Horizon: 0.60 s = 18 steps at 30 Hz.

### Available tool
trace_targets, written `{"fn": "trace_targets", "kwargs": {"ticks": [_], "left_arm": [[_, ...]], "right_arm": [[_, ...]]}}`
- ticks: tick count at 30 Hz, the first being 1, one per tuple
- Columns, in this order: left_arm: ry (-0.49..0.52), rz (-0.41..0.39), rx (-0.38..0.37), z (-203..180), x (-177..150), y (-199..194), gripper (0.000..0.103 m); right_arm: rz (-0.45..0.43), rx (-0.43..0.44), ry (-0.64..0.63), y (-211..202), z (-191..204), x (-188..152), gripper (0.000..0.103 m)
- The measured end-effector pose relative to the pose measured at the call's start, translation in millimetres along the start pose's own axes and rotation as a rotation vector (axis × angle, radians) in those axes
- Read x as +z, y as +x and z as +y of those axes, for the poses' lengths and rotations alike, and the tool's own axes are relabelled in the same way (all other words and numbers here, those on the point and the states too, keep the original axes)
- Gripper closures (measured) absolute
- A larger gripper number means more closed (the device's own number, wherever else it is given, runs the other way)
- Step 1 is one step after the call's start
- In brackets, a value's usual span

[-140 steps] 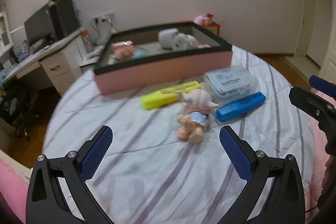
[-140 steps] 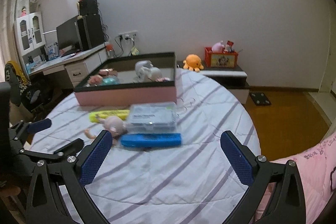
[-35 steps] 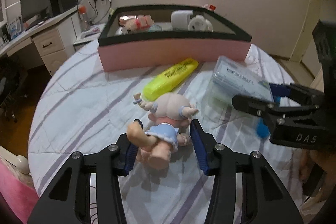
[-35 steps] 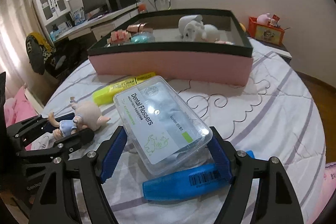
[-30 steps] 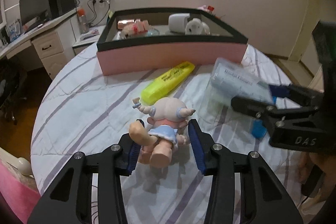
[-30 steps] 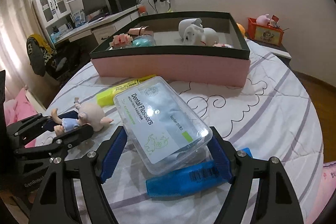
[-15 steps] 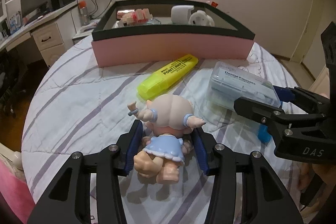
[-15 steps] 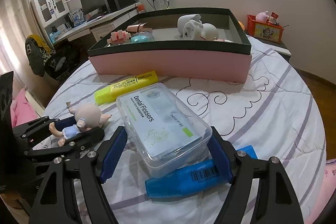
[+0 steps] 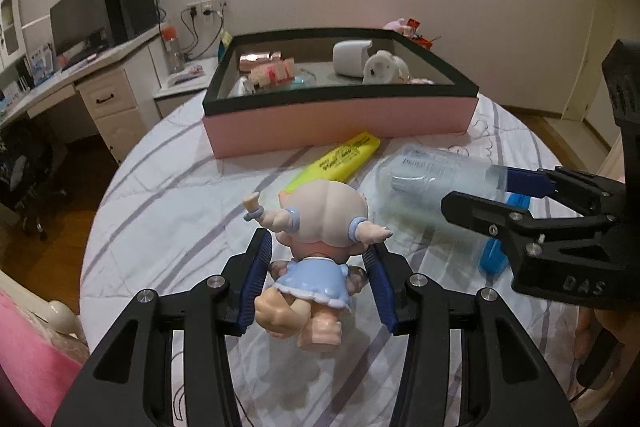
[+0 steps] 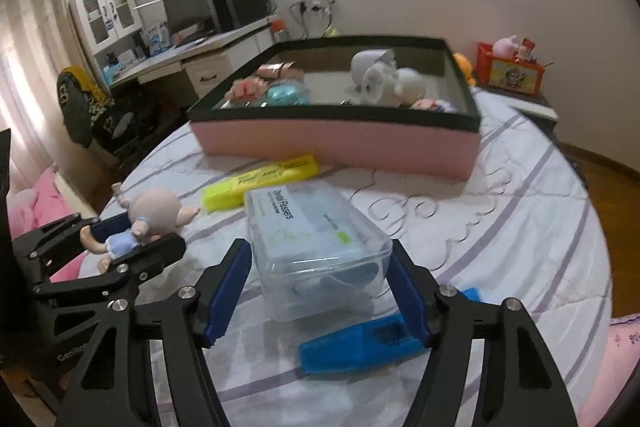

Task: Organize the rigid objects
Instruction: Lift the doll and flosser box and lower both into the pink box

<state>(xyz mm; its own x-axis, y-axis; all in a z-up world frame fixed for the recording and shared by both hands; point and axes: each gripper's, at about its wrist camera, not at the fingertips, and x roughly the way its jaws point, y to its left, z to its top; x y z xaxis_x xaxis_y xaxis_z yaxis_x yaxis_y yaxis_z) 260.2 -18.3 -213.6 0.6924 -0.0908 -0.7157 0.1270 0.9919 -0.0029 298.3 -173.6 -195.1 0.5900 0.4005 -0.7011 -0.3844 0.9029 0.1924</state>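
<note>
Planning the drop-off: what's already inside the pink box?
Inside the pink box: white figurines, a teal piece, pink blocks and a rose-coloured case. The near wall hides the floor strip just behind it.

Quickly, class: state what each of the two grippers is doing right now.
Left gripper: shut on the doll, lifted off the bedspread.
Right gripper: shut on the clear floss box.

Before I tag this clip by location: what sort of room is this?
Probably a bedroom that doubles as a home office. The work surface is a striped quilt on what looks like a bed, a desk with a monitor stands along the wall, and soft toys sit on a low shelf.
</note>
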Motion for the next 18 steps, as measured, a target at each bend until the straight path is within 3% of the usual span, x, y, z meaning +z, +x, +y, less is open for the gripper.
{"fn": "trace_targets", "kwargs": {"ticks": [7, 10, 13, 15, 18], "left_arm": [[-0.005, 0.043, 0.011, 6, -10, 10, 0.055], [-0.007, 0.046, 0.007, 8, -10, 10, 0.055], [-0.009, 0.045, 0.008, 9, -9, 11, 0.055], [-0.009, 0.043, 0.007, 9, -8, 10, 0.055], [-0.010, 0.026, 0.011, 10, -5, 6, 0.055]], "right_arm": [[0.036, -0.012, -0.077, 5, 17, -1, 0.033], [0.061, -0.027, -0.111, 18, 18, 2, 0.024], [0.098, -0.056, -0.150, 30, 21, 0, 0.024], [0.101, -0.038, -0.136, 36, 19, -1, 0.038], [0.057, -0.049, -0.106, 28, 15, 0, 0.039]]}}
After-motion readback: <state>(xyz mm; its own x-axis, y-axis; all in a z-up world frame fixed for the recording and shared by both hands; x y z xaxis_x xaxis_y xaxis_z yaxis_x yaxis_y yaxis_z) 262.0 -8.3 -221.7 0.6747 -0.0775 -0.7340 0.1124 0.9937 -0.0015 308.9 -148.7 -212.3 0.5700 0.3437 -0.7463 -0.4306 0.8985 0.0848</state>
